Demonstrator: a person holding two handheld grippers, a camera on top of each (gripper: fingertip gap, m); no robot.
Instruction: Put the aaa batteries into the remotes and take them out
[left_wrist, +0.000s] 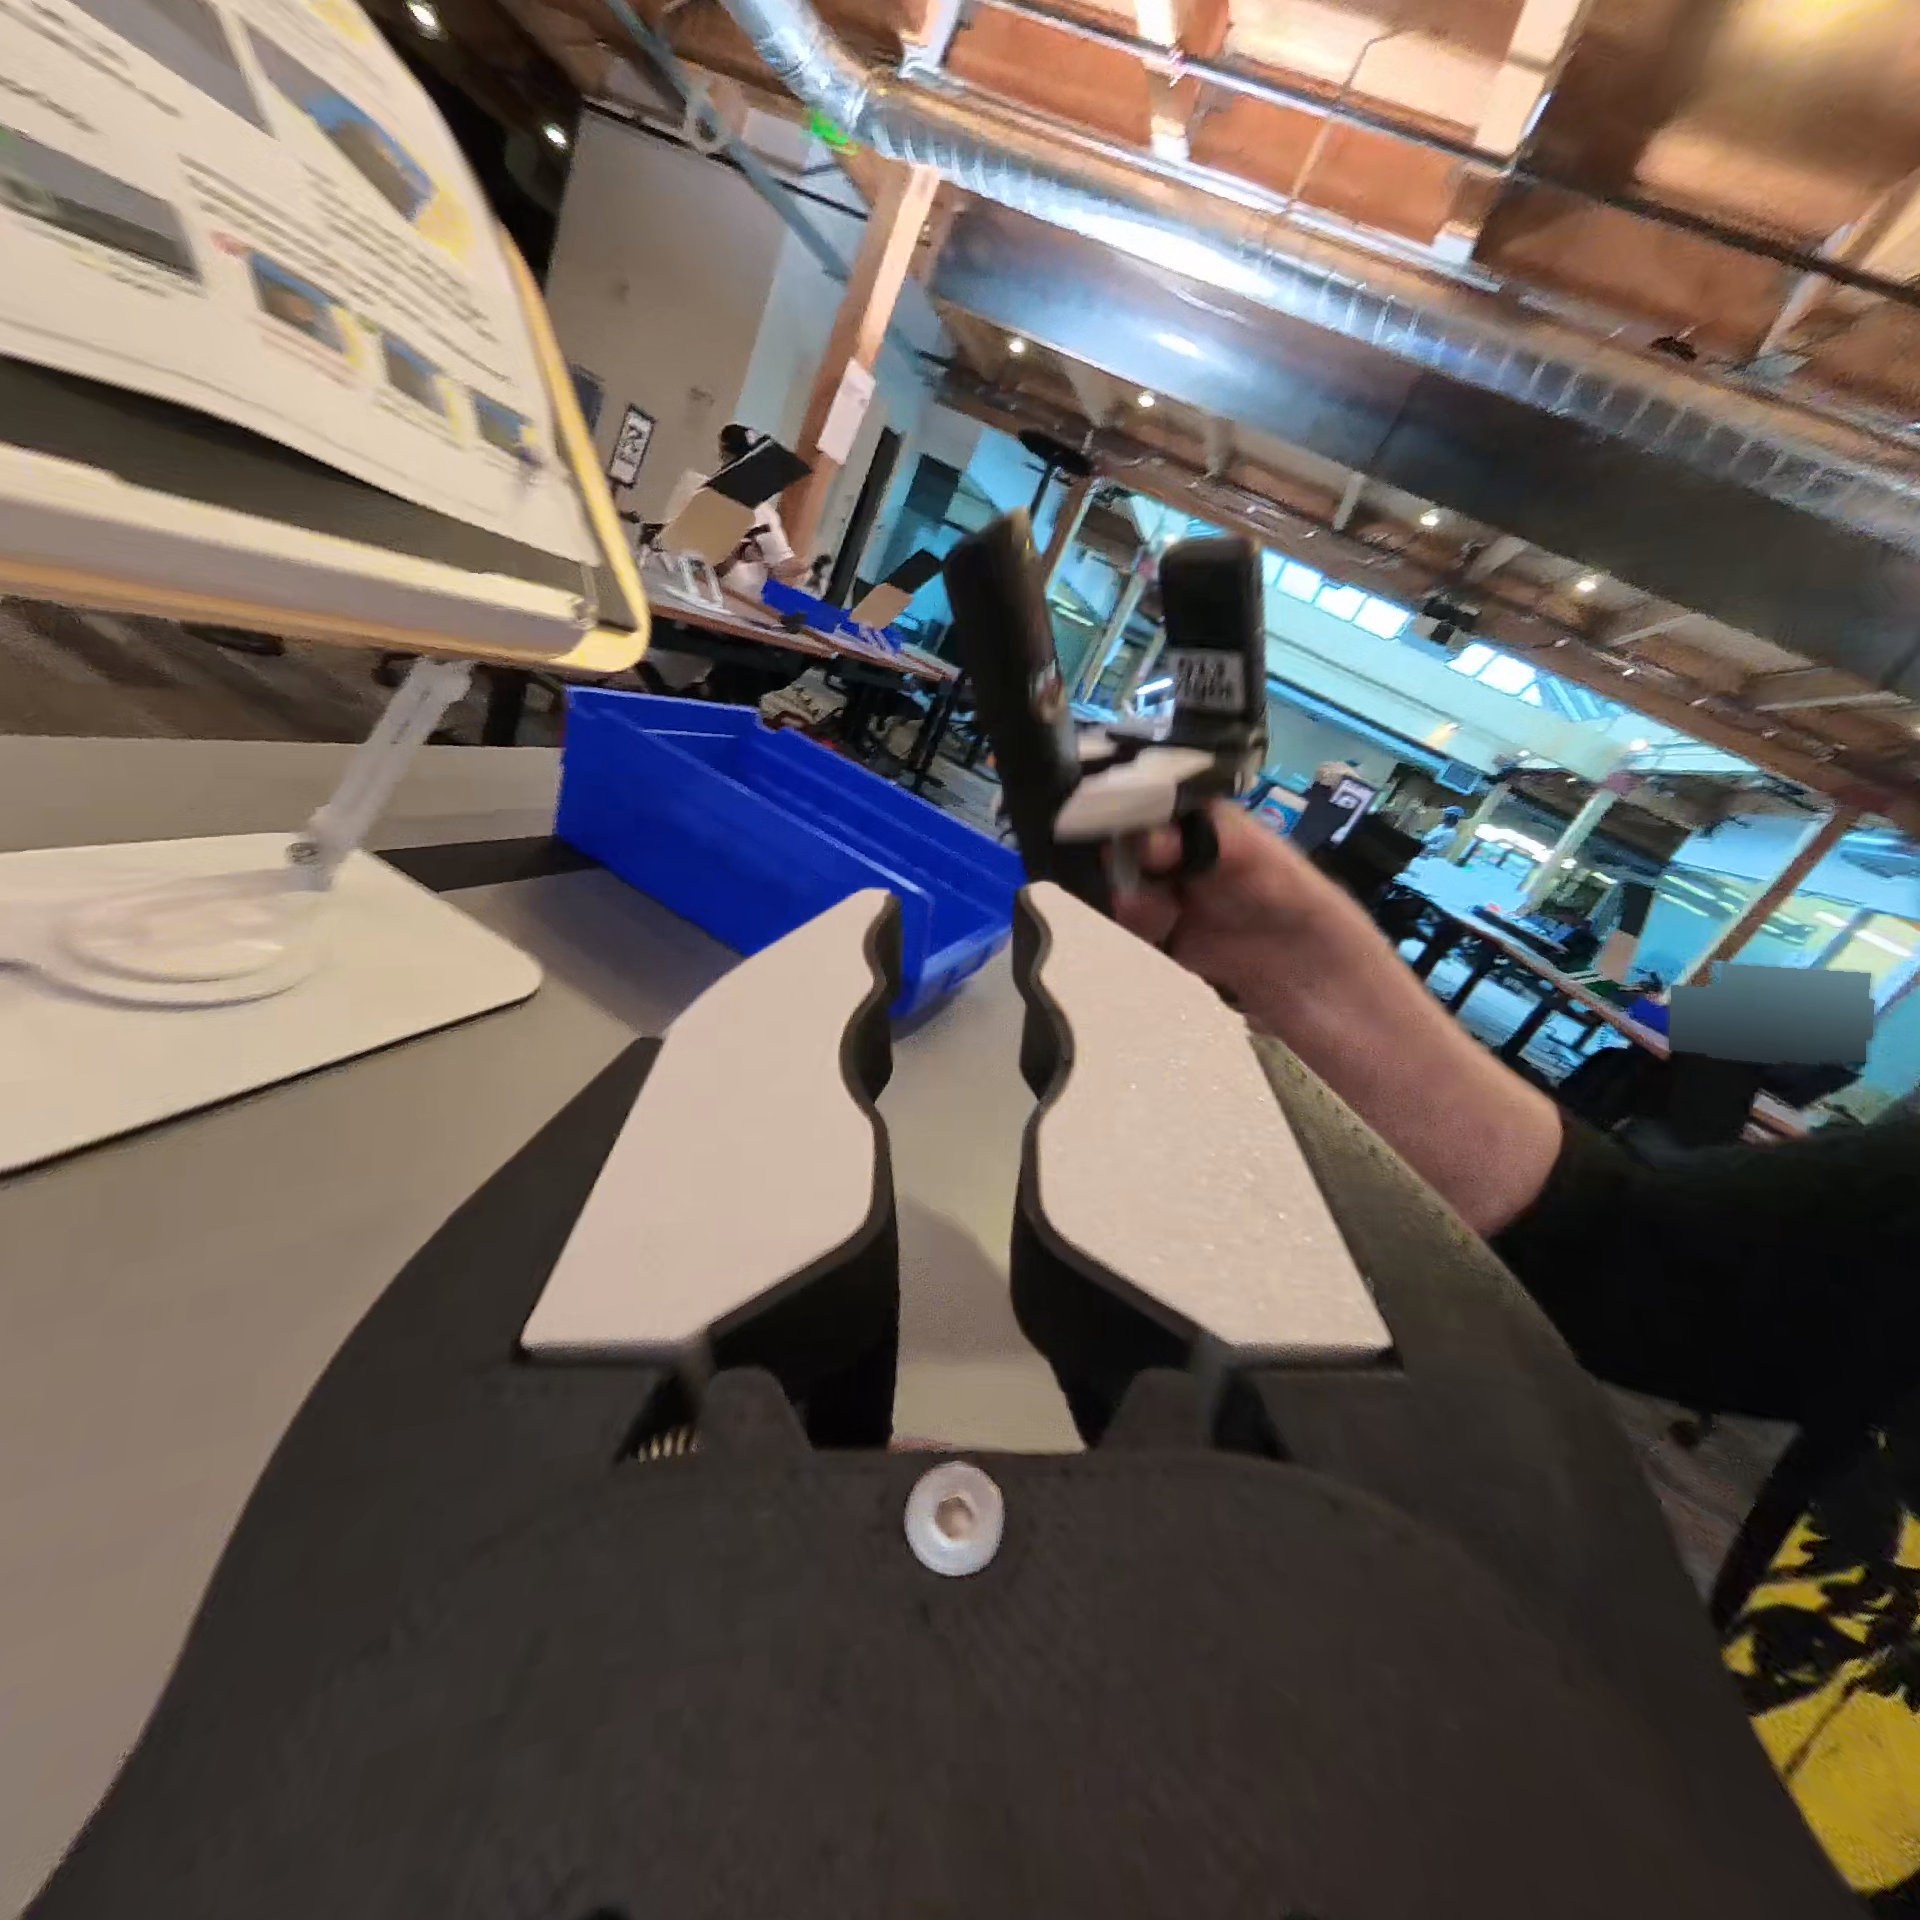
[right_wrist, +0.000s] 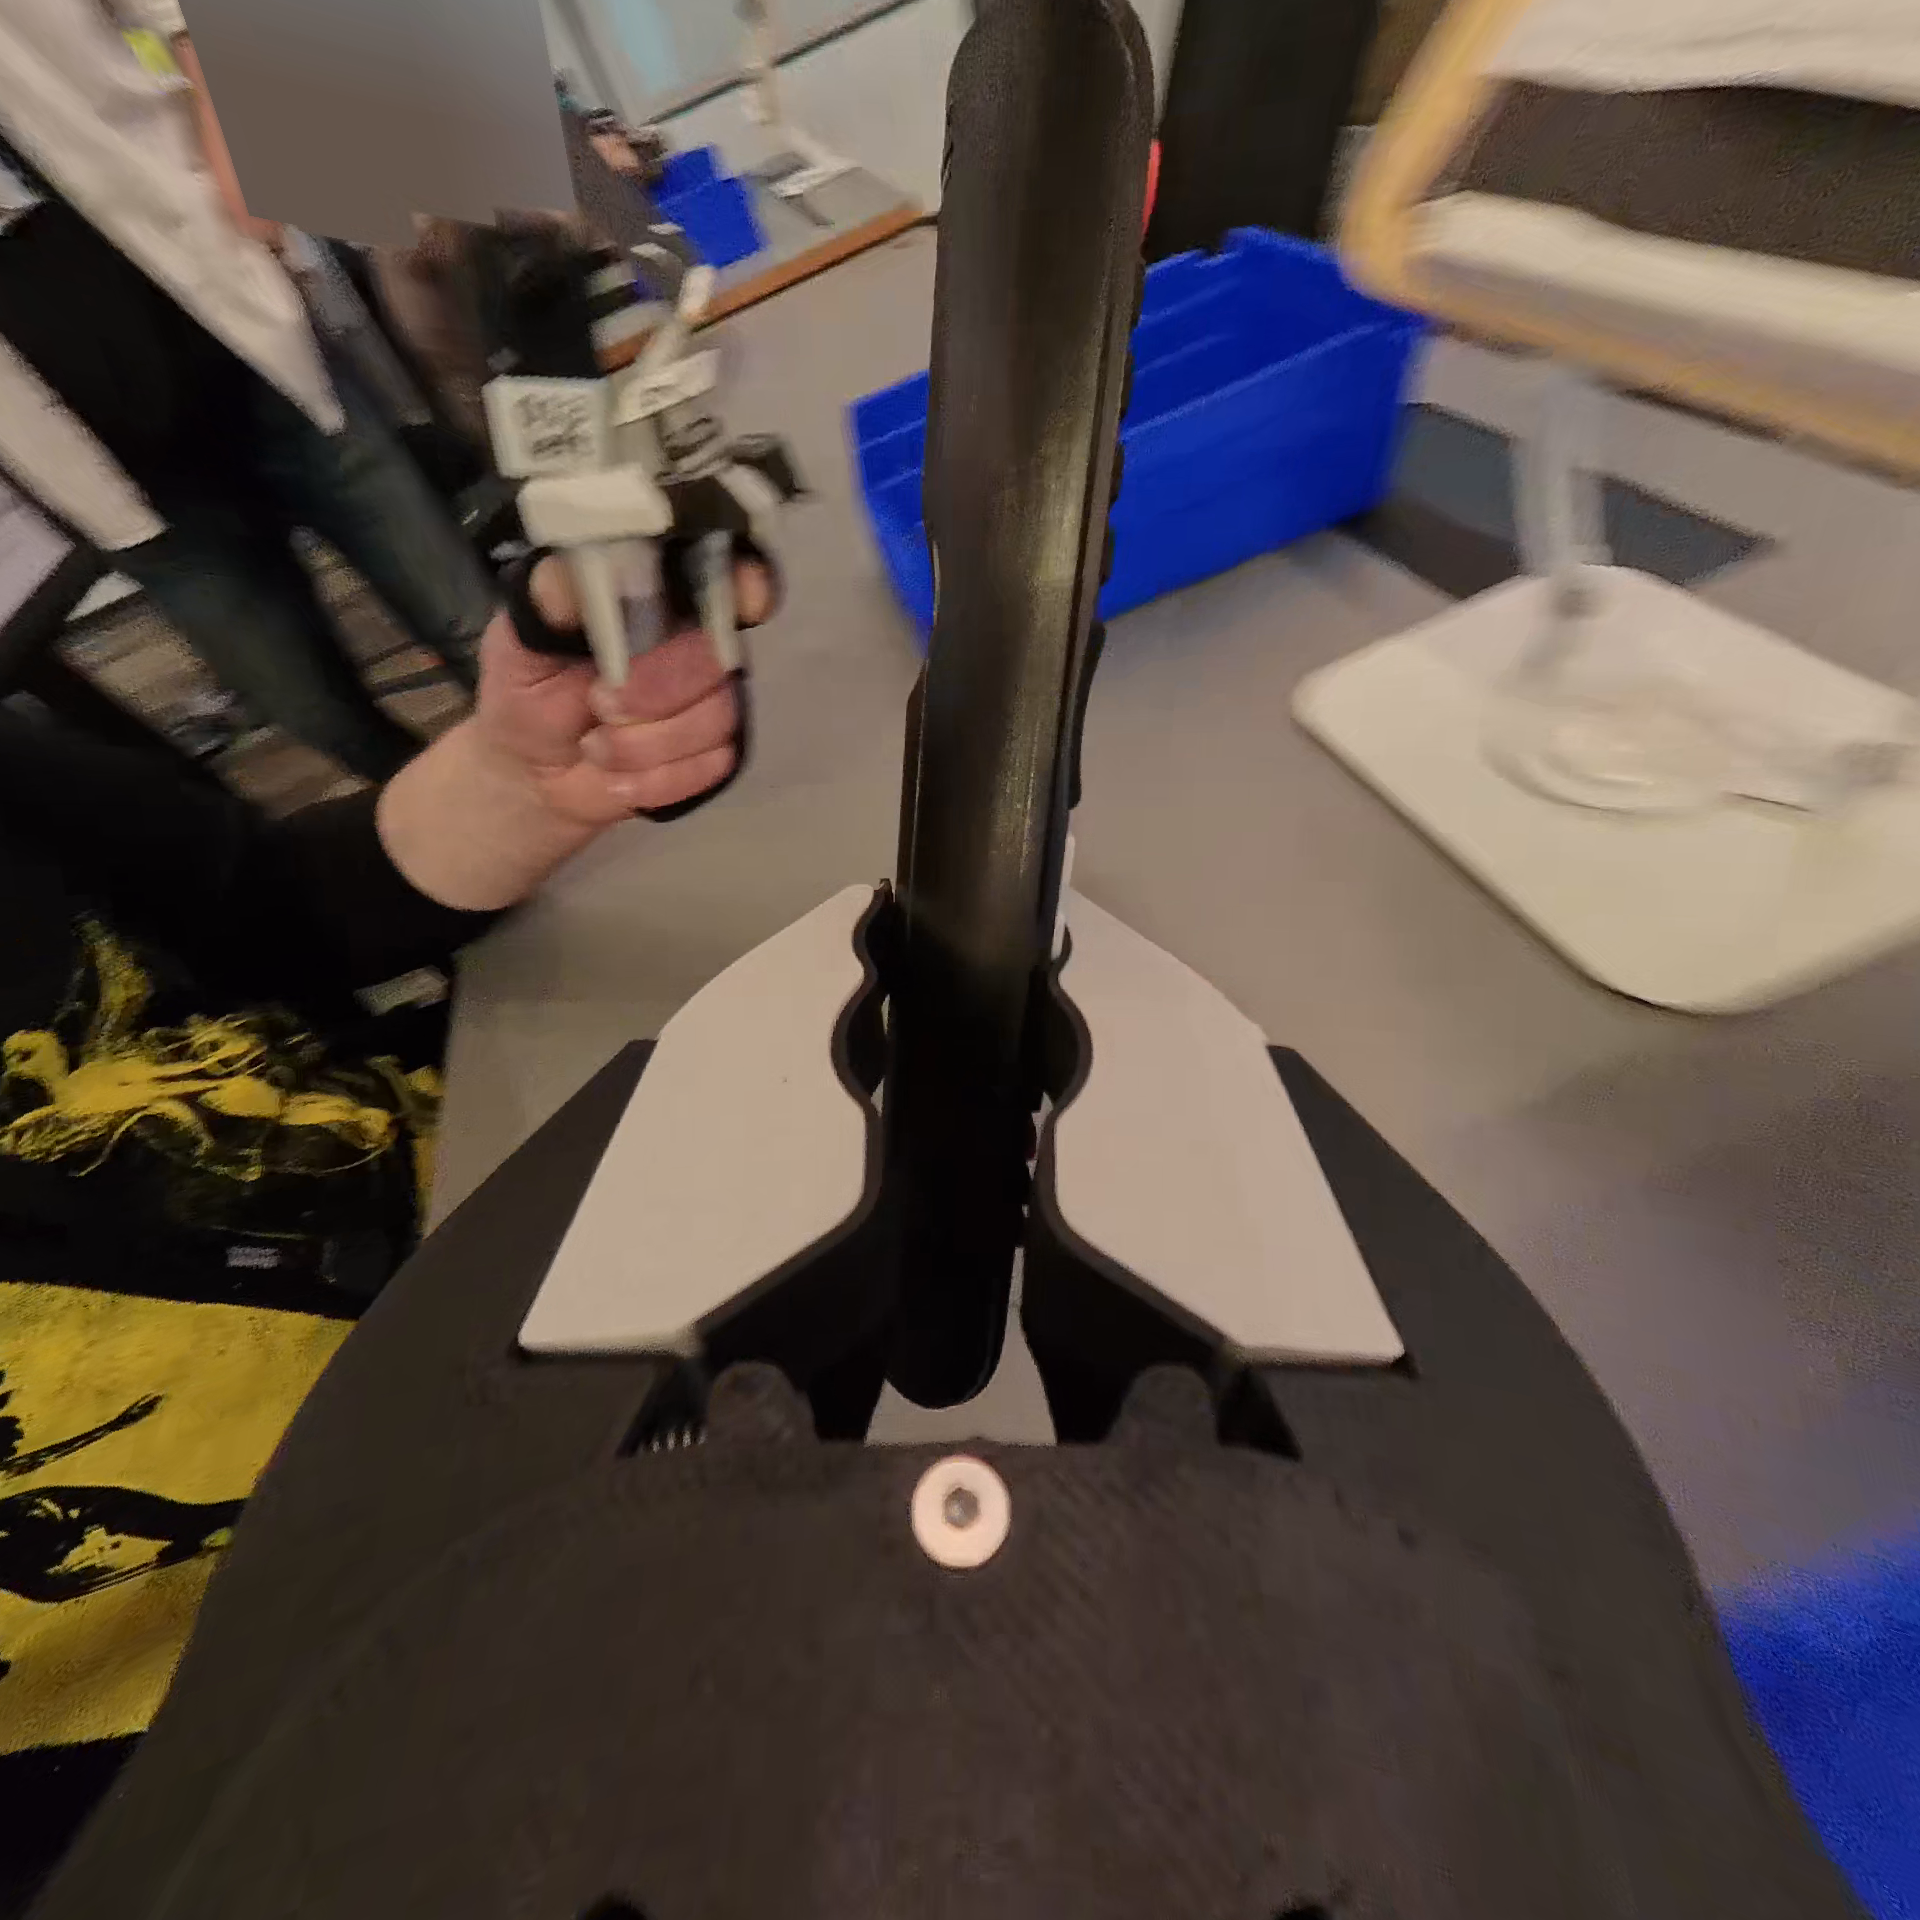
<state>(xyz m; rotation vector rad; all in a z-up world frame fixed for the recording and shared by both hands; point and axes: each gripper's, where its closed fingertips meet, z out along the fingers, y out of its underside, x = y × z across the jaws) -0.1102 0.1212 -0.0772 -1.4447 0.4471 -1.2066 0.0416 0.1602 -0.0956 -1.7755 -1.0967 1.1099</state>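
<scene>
The right gripper (right_wrist: 971, 997) was clamped on a black remote (right_wrist: 1023, 582), pinching its lower end between the two white fingers (right_wrist: 727, 1122). The left gripper (left_wrist: 951, 997) held nothing, its fingers a narrow gap apart above the grey worktop (left_wrist: 260, 1299).

The remote was lifted clear of the worktop, in front of the blue bin (right_wrist: 1247, 416). Its long axis ran straight out along the right gripper's fingers, its free end pointing up and away from the person's right hand (left_wrist: 1236, 914). In the left wrist view it (left_wrist: 1013, 707) stood nearly upright, leaning a little. Which face carried the battery cover could not be told; both views were smeared by motion, and no batteries showed.

The step seemed to be presenting the remote for the left gripper to work on. Doing it well would mean keeping the grip low and firm so the body did not pivot, turning the cover face toward the left gripper, and holding steady before contact.
</scene>
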